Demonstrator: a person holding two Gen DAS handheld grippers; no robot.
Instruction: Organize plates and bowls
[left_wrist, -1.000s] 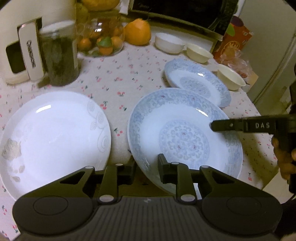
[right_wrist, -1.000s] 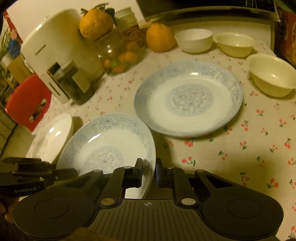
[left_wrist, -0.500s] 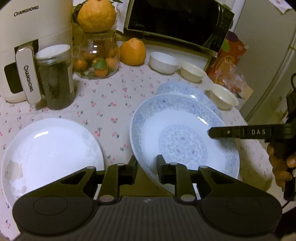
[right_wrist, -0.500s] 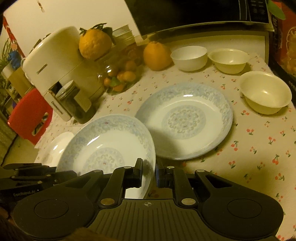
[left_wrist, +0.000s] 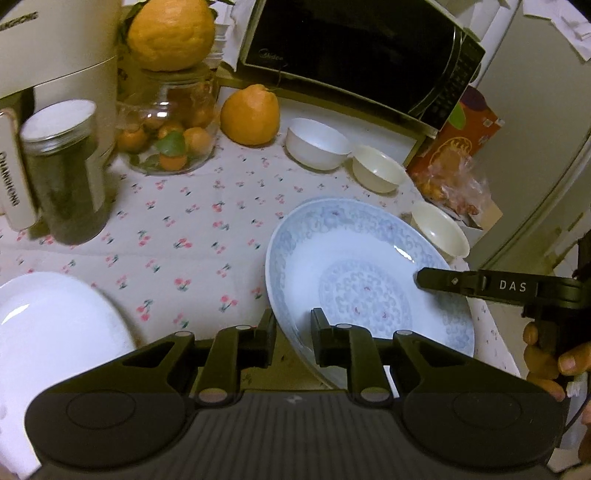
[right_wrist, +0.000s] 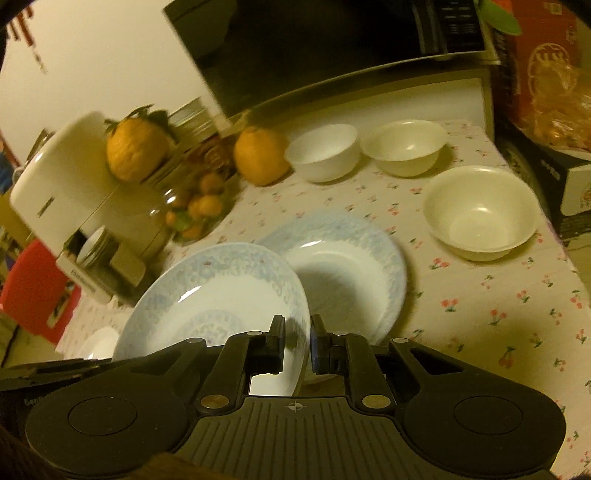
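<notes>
Left wrist view shows the desk (left_wrist: 192, 236) under a cherry-print cloth, its far edge crowded by a dark microwave (left_wrist: 354, 55). Both my claws carry one blue-patterned plate (left_wrist: 354, 280), glossy, round and shallow, tilted with its left rim high. My left claw (left_wrist: 293, 339) pinches its near rim, narrow, and its jaws have just been closing on that rim. My right claw (right_wrist: 297, 347) pinches the opposite rim, narrow too, and reaches in from the right in the left view. A second matching plate (right_wrist: 369, 258) lies flat just beyond and beneath the carried one, so stacking means lowering forward onto it. A plain white plate (left_wrist: 55, 325) sits near left. Three small smooth bowls, one white (right_wrist: 325, 151) and two cream (right_wrist: 406, 147) (right_wrist: 480, 210), wait far right.
</notes>
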